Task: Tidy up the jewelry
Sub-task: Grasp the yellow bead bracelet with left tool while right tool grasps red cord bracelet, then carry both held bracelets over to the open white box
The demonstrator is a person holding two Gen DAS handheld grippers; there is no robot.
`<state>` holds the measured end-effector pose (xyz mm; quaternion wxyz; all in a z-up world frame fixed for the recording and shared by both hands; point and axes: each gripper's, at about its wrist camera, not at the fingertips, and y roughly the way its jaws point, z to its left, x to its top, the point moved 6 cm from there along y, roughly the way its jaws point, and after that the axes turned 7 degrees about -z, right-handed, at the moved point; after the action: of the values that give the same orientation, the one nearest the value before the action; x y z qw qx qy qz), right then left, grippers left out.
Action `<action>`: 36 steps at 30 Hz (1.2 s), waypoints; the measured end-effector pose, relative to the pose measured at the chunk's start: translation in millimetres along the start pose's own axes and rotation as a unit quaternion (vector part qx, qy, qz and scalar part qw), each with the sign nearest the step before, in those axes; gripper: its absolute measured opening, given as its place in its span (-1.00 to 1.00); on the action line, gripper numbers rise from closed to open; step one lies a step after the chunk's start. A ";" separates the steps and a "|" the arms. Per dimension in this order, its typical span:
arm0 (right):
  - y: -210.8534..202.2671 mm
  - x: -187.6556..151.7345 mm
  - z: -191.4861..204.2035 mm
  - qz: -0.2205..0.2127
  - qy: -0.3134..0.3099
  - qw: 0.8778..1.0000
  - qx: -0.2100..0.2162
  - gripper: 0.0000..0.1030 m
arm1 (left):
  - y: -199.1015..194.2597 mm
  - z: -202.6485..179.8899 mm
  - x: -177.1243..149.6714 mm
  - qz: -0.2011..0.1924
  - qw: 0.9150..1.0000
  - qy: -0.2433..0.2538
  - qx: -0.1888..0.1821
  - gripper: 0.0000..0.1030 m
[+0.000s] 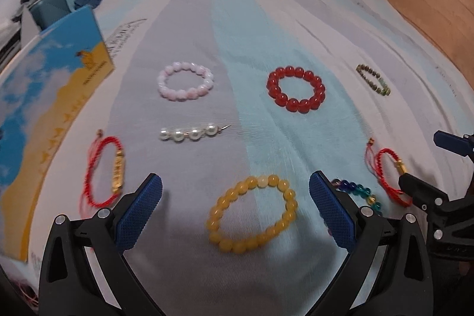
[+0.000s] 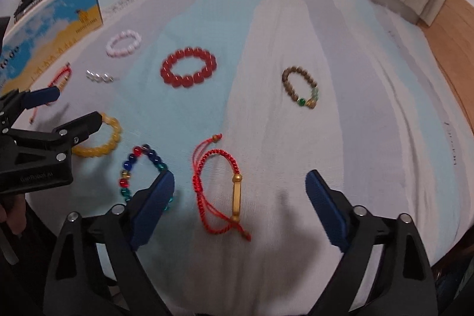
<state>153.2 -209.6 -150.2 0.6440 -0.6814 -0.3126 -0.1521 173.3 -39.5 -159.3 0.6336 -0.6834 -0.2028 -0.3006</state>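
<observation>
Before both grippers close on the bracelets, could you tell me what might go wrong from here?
1. The left gripper is open around the yellow bracelet; its round beads may slip out.
2. The right gripper's left finger overlaps the multicolour bracelet and might snag it instead of the red cord bracelet.

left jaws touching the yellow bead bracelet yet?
Apart. Left wrist view: left gripper open, yellow bead bracelet lies between the jaws with bedsheet visible on both sides.

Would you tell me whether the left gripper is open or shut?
Open: the left gripper has its jaws spread wide around the yellow bead bracelet, gripping nothing.
</observation>
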 end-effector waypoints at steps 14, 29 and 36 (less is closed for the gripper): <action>38.4 -12.2 3.5 0.028 0.012 0.999 0.022 0.28 | 38.9 -7.0 -14.2 0.001 0.999 0.033 0.025 0.56; 21.7 -7.0 1.6 0.020 0.032 0.999 0.025 -0.85 | 14.7 9.0 -14.8 0.013 1.000 0.007 0.019 -0.81; 6.1 -1.5 -2.6 0.006 0.039 0.999 0.026 -0.85 | -3.7 8.9 -7.3 0.003 1.000 -0.002 0.009 -0.84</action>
<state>156.4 -212.3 -155.6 0.6738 -0.6601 -0.2873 -0.1665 166.9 -29.6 -161.6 0.6405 -0.6787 -0.2046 -0.2953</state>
